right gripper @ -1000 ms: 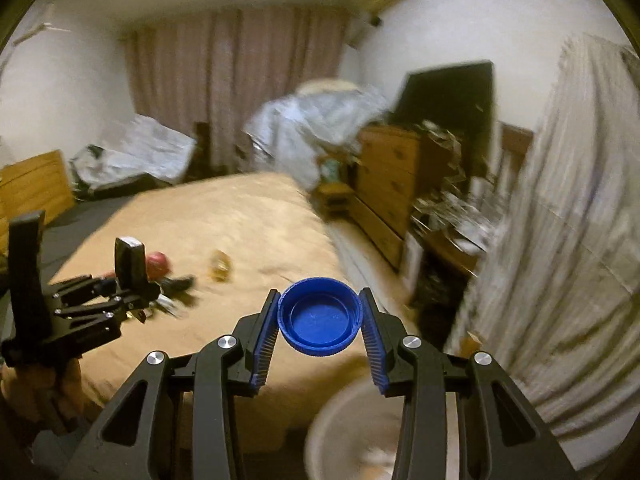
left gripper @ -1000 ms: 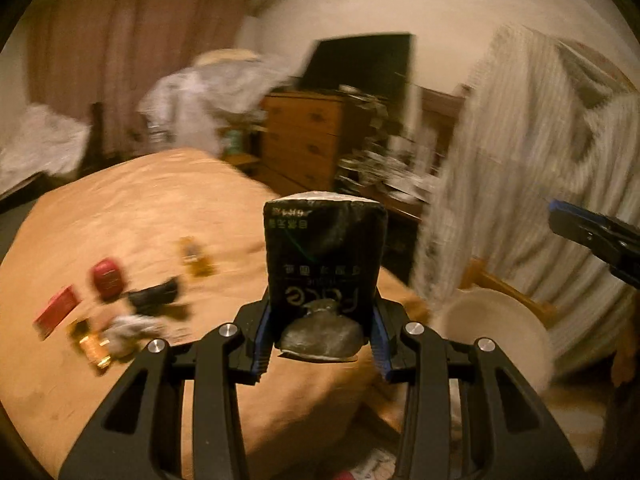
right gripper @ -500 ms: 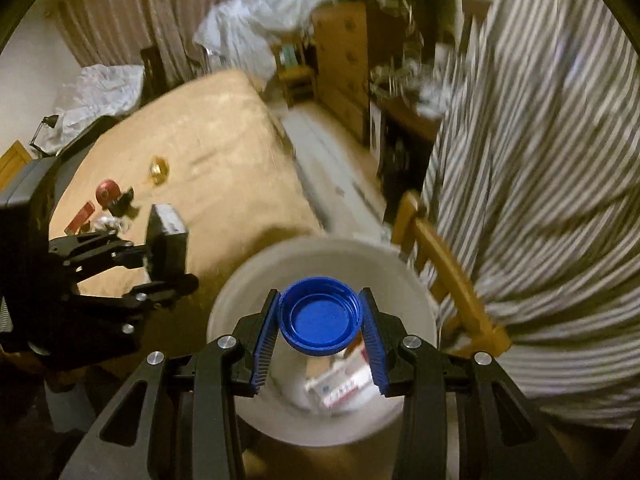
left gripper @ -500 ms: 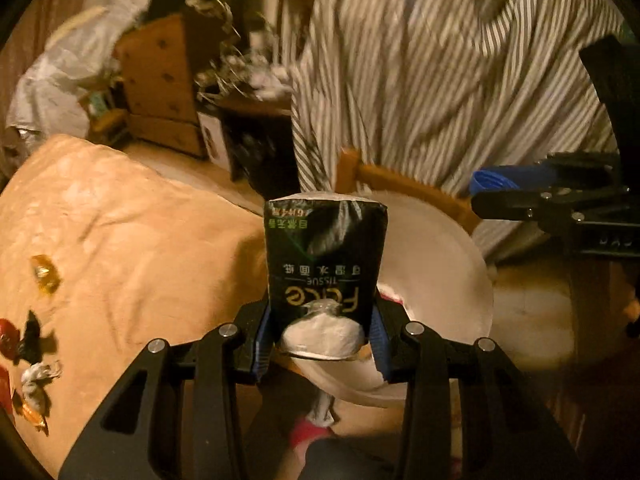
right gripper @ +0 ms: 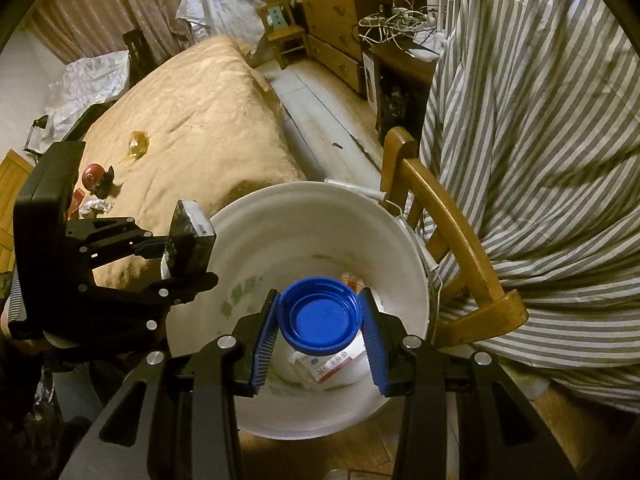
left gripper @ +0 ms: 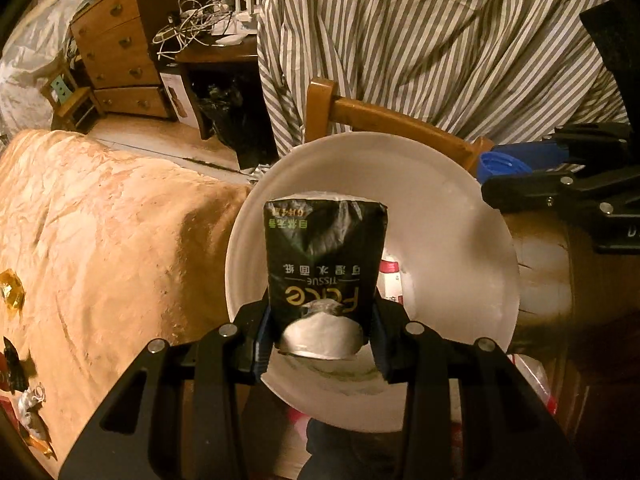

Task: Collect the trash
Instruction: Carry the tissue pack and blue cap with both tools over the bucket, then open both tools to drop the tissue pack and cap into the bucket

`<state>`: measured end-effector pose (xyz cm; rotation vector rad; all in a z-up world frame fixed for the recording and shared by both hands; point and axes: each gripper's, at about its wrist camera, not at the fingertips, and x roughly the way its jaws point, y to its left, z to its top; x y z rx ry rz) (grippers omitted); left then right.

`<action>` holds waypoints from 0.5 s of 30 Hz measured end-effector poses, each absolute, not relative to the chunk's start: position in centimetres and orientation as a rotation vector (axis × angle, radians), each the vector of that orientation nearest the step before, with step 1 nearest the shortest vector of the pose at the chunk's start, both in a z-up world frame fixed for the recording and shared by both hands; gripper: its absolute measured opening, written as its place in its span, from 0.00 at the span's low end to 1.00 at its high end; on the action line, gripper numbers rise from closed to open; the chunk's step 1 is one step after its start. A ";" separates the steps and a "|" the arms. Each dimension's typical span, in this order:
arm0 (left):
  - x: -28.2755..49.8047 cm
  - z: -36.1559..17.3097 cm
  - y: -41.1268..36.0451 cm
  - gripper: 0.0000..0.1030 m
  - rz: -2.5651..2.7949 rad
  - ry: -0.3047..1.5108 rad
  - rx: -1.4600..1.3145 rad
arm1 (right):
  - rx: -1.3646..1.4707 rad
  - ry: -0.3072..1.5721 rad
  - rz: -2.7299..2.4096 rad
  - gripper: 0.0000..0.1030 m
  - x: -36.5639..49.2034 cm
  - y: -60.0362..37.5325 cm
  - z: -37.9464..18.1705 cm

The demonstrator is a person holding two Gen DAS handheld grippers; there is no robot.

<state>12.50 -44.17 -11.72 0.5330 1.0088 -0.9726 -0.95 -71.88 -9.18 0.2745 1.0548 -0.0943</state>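
Observation:
My left gripper (left gripper: 320, 334) is shut on a black tissue pack (left gripper: 324, 264) with gold lettering, held upright over the white bucket (left gripper: 472, 208). In the right wrist view that left gripper (right gripper: 168, 254) and its tissue pack (right gripper: 192, 240) hang at the white bucket's (right gripper: 256, 240) left rim. My right gripper (right gripper: 320, 332) is shut on a blue bottle cap (right gripper: 320, 316), open side facing the camera, above the bucket's inside. From the left wrist view the right gripper (left gripper: 504, 172) with the blue cap (left gripper: 500, 162) sits at the bucket's right rim. Cartons and paper (right gripper: 332, 364) lie in the bucket.
A bed with a tan cover (right gripper: 192, 120) holds several wrappers, among them a yellow one (right gripper: 138, 146) and a red round item (right gripper: 93, 174). A wooden chair (right gripper: 452, 236) draped with striped cloth (right gripper: 540, 140) stands behind the bucket. A dresser (left gripper: 120, 60) stands further back.
Both grippers swung from facing across the bed down toward the white bucket, carrying the tissue pack and the blue cap. They now hang over the bucket, closer to it than half a second ago.

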 end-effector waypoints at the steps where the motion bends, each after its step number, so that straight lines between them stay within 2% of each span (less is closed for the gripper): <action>1: 12.5 -11.7 -44.1 0.37 -0.973 1.009 0.532 | 0.277 1.055 -0.094 0.40 -0.9 -72.0 -9.3; 13: 12.5 -11.9 -44.5 0.41 -0.960 1.008 0.528 | 0.291 1.062 -0.083 0.40 -0.2 -71.1 -10.6; 14: 12.5 -12.0 -44.5 0.46 -0.958 1.006 0.529 | 0.290 1.060 -0.088 0.44 -0.2 -71.1 -10.6; 15: 12.6 -11.9 -44.4 0.52 -0.954 0.999 0.530 | 0.293 1.054 -0.094 0.62 -0.3 -71.3 -10.6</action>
